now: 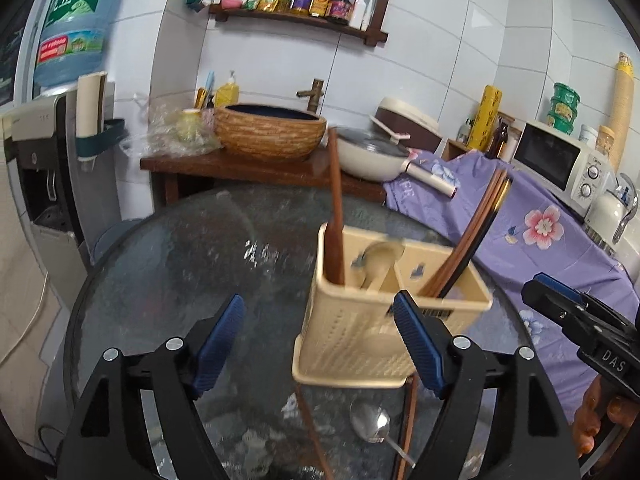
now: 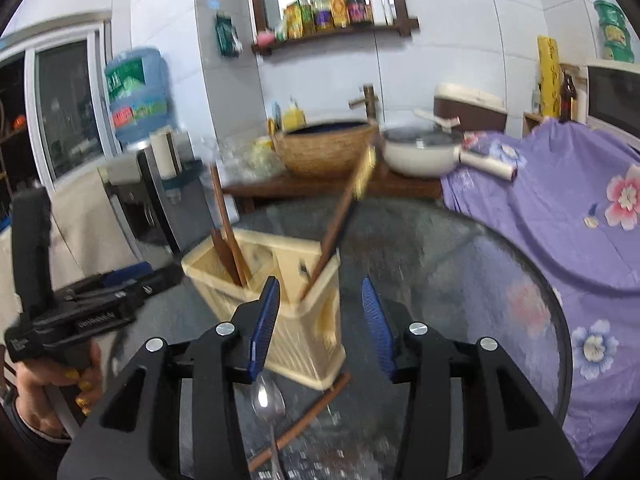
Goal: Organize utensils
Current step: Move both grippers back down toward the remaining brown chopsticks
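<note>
Both the left gripper (image 1: 320, 344) and right gripper (image 2: 320, 324) are wide open and empty, and that thin, probably slippery metal spoon (image 2: 269, 400) lying on the desk (image 2: 460, 248) just in front of the caddy (image 2: 280, 300) looks best pinched mid-handle.

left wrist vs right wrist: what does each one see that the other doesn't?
Left wrist only: white microwave and kettle on the far counter, plus a pale spoon inside the caddy. Right wrist only: the window at far left. Both: beige utensil caddy with chopsticks, metal spoon on the glass table, both grippers open.
</note>
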Tool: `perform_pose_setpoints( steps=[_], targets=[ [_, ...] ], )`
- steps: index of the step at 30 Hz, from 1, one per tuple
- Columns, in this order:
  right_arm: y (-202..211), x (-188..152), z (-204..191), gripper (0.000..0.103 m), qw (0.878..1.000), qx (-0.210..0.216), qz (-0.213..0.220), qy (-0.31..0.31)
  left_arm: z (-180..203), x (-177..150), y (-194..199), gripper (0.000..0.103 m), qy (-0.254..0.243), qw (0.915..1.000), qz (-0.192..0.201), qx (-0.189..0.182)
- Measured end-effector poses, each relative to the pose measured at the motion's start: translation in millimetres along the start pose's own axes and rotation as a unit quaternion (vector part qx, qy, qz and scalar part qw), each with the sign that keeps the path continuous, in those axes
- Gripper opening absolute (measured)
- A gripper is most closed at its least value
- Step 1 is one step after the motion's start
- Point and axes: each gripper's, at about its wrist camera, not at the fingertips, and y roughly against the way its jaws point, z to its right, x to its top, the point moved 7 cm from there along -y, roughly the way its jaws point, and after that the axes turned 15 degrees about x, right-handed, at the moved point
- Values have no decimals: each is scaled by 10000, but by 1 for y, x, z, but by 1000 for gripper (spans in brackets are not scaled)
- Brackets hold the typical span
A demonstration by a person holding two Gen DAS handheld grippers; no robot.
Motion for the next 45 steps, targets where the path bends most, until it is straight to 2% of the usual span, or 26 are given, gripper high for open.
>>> perform_pose_setpoints(
  steps=[9,12,15,22,33,41,45],
  targets=[
    [-44,-100,15,44,9924,53,-1169,-386,-11,-76,-21,75,-431,9965,-636,315],
    [-55,-117,14,44,9902,-184,-1381,-135,-13,-93,-26,75,-587,9946,-726,461],
    [-65,-129,12,44,9870,-238,-1588,-25,-12,-104,-31,75,-722,9927,-814,529],
    [-81,-143,8,44,9832,-290,-1805,31,-6,-118,-39,75,-897,9897,-969,548],
    [-79,-145,-7,44,9795,-339,-1973,223,-2,-127,-38,75,-947,9886,-1043,533],
    [-63,-157,5,44,9740,-312,-2243,43,1,-128,-42,74,-1114,9861,-1072,612],
    [-58,-156,13,44,9750,-235,-2196,-237,3,-126,-48,74,-1199,9846,-1088,667]
  ],
)
